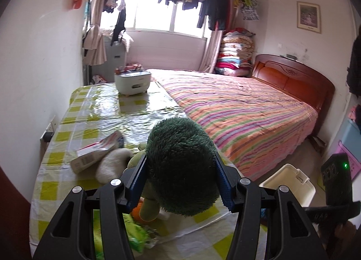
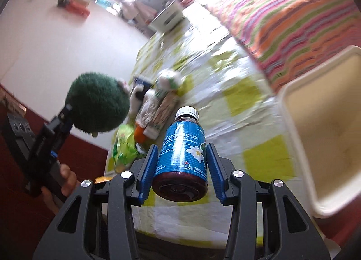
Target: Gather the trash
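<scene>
My left gripper (image 1: 180, 165) is shut on a dark green plush ball (image 1: 180, 147), part of a soft toy, held just above the checked tablecloth (image 1: 90, 106). The right wrist view shows that gripper (image 2: 65, 113) and the plush ball (image 2: 97, 106) at the left, with a hand (image 2: 65, 176) on the grip. My right gripper (image 2: 182, 147) is shut on a brown bottle (image 2: 178, 133) with a blue label and white cap, cap pointing away, above the table's near edge. A white bin (image 2: 286, 111) stands open just to the right of the bottle.
A cardboard box (image 1: 97, 151), a white plush piece (image 1: 112, 165), a green wrapper (image 1: 135, 235) and an orange item (image 1: 137, 212) lie on the table. A white tissue box (image 1: 132, 81) stands at the far end. The striped bed (image 1: 237, 113) borders the table; the white bin (image 1: 270, 181) sits between them.
</scene>
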The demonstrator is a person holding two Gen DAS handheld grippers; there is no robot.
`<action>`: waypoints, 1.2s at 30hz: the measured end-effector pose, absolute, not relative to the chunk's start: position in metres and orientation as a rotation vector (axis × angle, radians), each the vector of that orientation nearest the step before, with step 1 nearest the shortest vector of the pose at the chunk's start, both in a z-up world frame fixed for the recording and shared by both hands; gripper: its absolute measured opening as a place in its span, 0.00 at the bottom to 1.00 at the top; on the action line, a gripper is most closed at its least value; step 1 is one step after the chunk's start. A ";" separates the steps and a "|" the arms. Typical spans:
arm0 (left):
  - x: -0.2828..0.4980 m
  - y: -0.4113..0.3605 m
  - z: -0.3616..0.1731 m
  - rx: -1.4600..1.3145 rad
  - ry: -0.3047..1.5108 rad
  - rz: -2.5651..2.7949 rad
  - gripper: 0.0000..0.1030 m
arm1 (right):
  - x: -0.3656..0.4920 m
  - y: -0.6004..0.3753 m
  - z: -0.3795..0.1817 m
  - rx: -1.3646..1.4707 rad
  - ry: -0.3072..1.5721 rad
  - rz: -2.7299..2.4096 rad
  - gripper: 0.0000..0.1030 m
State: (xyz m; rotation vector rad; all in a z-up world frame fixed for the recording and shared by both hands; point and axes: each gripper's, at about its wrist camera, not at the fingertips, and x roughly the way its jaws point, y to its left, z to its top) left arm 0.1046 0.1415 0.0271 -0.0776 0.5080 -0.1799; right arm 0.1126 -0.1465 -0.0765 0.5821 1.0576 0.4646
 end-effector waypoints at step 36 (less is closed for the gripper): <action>0.104 -0.072 -0.009 0.107 0.634 -0.599 0.52 | 0.033 -0.316 -0.041 0.569 0.558 -0.116 0.76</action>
